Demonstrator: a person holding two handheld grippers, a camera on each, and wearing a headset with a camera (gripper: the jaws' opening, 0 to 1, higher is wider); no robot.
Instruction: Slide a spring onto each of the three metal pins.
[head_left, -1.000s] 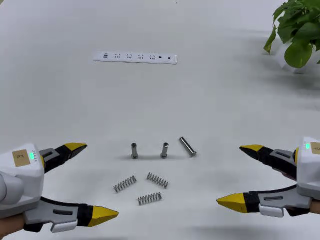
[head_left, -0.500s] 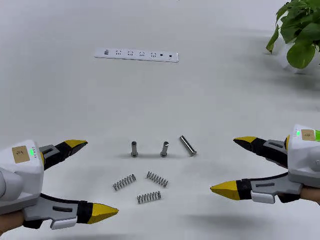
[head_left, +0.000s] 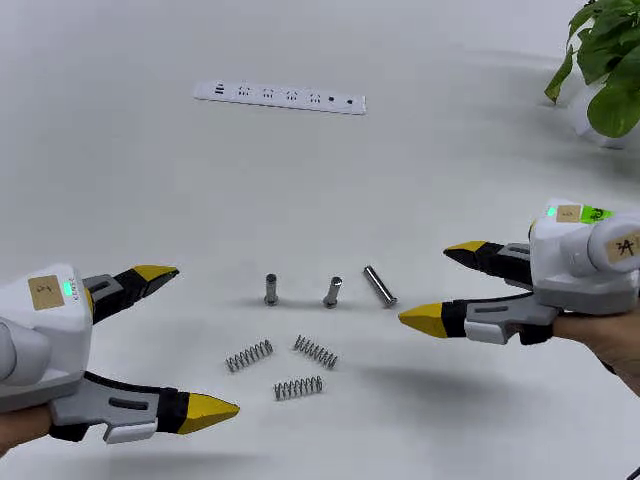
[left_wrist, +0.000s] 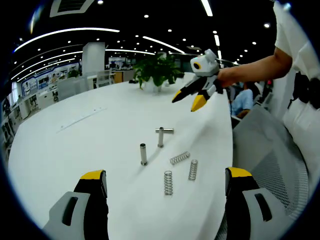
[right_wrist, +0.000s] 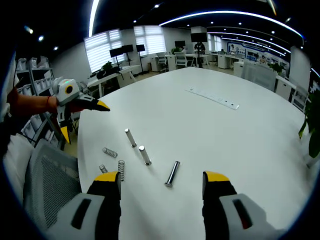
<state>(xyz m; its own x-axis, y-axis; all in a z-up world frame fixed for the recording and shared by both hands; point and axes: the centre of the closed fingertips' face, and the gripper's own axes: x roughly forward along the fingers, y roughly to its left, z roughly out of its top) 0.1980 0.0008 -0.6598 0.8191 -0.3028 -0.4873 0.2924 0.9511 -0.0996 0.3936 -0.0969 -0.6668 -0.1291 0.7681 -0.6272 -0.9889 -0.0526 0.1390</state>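
Three metal pins sit mid-table: two upright (head_left: 271, 289) (head_left: 333, 292) and a third lying flat (head_left: 379, 286) to their right. Three springs (head_left: 249, 355) (head_left: 314, 351) (head_left: 298, 388) lie loose in front of them. My left gripper (head_left: 193, 340) hovers open at the lower left, nothing between its yellow tips. My right gripper (head_left: 450, 283) is open just right of the lying pin (right_wrist: 172, 173), which shows between its jaws. The left gripper view shows the pins (left_wrist: 143, 154) and springs (left_wrist: 168, 182) ahead, with the right gripper (left_wrist: 192, 95) beyond.
A white power strip (head_left: 280, 97) lies at the back of the white table (head_left: 150, 190). A potted plant (head_left: 605, 70) stands at the far right. A mesh office chair (left_wrist: 270, 150) sits past the table edge.
My right gripper has moved left and up toward the lying pin. The left gripper has barely shifted. The camera has tilted a little.
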